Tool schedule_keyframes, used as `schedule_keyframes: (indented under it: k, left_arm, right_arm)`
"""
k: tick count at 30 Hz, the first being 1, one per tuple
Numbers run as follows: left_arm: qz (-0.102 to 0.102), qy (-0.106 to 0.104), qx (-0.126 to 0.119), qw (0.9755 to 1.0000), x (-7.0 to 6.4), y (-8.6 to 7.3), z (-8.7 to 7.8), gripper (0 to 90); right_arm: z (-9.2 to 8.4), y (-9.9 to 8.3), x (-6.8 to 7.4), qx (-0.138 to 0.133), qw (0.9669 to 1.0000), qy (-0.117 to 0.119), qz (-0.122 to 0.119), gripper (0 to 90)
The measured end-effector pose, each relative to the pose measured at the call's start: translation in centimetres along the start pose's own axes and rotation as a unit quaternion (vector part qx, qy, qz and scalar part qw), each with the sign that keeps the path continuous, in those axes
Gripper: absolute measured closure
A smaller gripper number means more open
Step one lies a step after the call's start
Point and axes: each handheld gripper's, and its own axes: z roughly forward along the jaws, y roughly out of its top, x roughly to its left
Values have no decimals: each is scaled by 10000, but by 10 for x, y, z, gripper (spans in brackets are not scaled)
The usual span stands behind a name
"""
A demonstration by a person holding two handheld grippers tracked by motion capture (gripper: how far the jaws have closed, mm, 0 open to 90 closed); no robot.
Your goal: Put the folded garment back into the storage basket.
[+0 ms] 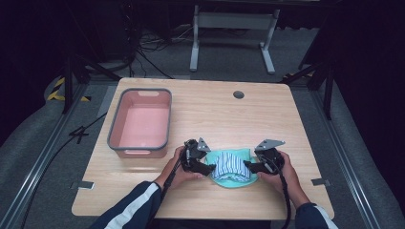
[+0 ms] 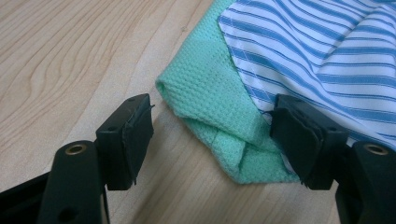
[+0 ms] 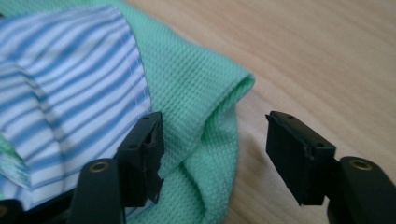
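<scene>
Green cloth (image 1: pixel 232 168) under striped cloth (image 1: pixel 230 165) on your worktop (image 1: pixel 267 114), left gripper (image 2: pixel 212 140) fingers spread astride its corner, right gripper (image 3: pixel 215 156) fingers spread over its folded edge.

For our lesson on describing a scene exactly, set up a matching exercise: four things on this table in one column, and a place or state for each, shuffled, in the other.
Things:
1. pink tub
2. striped cloth
3. green cloth
4. left hand-held gripper

Places or states:
A. lies on top of the green one
B. jaws open astride a folded green edge
C. stands at the table's left, nothing in it
D. lies directly on the wood, under another cloth

Pairs: 1-C, 2-A, 3-D, 4-B
</scene>
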Motion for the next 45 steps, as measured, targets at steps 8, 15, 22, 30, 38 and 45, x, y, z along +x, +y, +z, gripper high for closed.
schedule_keyframes:
  k: [8,15,22,30,38,45]
  left_arm:
    - [53,48,51,10000,-1,0,-1,302]
    - [153,-76,-27,9999,-2,-1,-3,555]
    - [221,-273,-63,9994,-2,-1,-3,729]
    - [239,-325,-13,9992,-4,1,-3,812]
    - [448,-245,116,9986,-7,4,-7,823]
    - [552,-226,167,9981,-10,8,-10,823]
  right_arm:
    - [-1,-5,-2,-8,9994,238,238,379]
    - [-4,-2,7,89,9991,380,152,633]
    - [-6,-3,12,43,9988,461,187,774]
    - [-7,-3,16,5,9992,383,115,817]
    - [-13,-3,17,-68,9991,407,113,824]
    - [-18,-1,18,-163,9989,411,134,823]
